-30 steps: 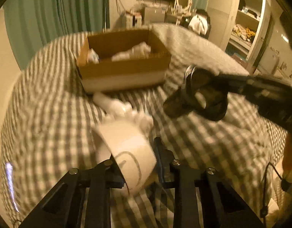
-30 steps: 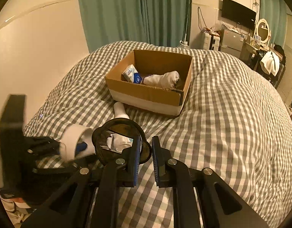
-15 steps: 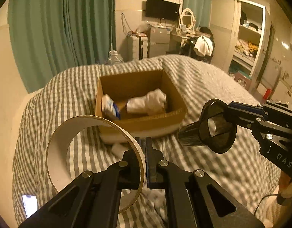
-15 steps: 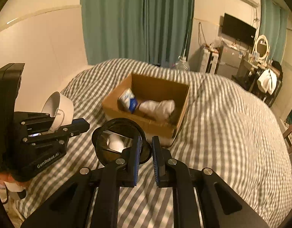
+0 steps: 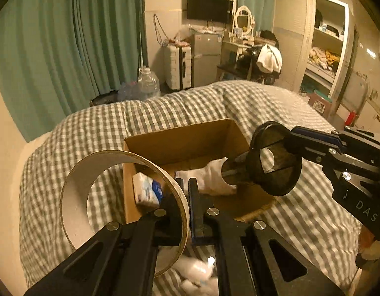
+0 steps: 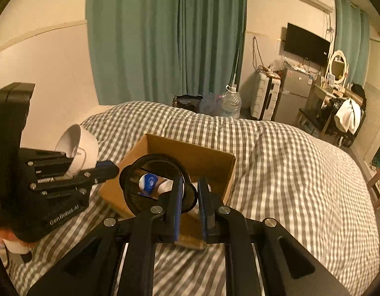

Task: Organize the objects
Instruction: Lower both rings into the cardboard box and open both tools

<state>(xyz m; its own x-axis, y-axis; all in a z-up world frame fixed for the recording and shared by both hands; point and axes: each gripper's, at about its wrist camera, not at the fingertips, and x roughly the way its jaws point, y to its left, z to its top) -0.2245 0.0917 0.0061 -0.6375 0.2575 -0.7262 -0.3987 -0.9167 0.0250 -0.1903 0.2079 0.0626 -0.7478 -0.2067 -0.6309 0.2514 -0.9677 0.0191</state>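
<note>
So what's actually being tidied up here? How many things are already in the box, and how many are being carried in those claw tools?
Already in the cardboard box: 2 (white sock, white-and-blue packet)
Carried by the left gripper: 1 (white cardboard ring)
Carried by the right gripper: 1 (dark round cup)
Total: 4

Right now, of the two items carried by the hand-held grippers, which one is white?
The white ring, pinched at its wall by the left hand-held gripper. The right hand-held gripper carries a black funnel-shaped cup instead.
</note>
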